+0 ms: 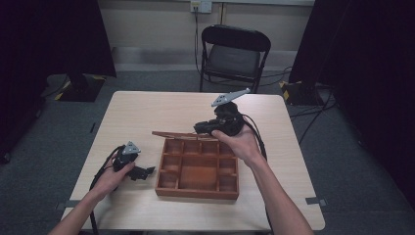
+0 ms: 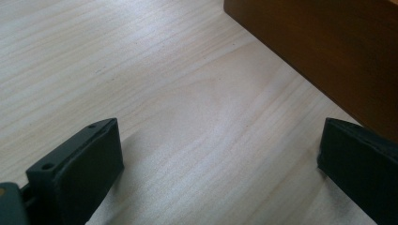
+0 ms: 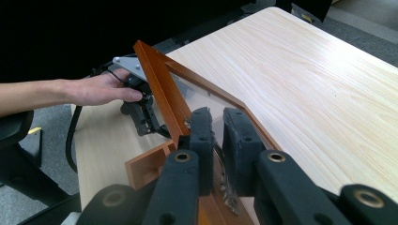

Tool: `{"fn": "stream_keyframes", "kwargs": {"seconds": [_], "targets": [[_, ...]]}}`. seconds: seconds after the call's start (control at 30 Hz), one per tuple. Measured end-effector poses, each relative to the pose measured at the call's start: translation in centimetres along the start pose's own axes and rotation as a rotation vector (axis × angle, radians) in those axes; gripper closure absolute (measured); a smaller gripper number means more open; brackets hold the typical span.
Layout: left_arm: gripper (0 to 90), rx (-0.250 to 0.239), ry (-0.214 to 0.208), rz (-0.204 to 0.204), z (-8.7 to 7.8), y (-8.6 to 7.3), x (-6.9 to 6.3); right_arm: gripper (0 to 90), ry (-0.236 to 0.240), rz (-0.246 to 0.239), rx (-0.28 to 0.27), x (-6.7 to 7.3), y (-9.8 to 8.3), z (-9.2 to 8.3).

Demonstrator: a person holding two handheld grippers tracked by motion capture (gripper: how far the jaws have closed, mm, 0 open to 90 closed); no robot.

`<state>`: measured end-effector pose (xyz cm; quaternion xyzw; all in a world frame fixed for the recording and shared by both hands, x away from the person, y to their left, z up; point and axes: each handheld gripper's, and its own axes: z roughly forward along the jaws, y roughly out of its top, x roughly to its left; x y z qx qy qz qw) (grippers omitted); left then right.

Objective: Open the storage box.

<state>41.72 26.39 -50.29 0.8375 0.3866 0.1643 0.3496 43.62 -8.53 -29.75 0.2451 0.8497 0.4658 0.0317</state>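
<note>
Gripping the hinged lid of the wooden box mid-counter, our right gripper clamps it raised at the box's far edge; our left gripper rests released beside the box.

Premises appear to be a recording studio or lab; black curtains flank a folding chair; behind the chair, a wall socket; grey carpet with loose cables.
</note>
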Motion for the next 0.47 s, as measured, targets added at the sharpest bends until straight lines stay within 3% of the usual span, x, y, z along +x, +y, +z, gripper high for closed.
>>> {"fn": "stream_keyframes", "kwargs": {"seconds": [0.47], "targets": [[0.0,0.002,-0.001,0.004,-0.01,0.01,0.04,83.0,-0.002,-0.004,0.004,0.03,-0.03,-0.06]]}}
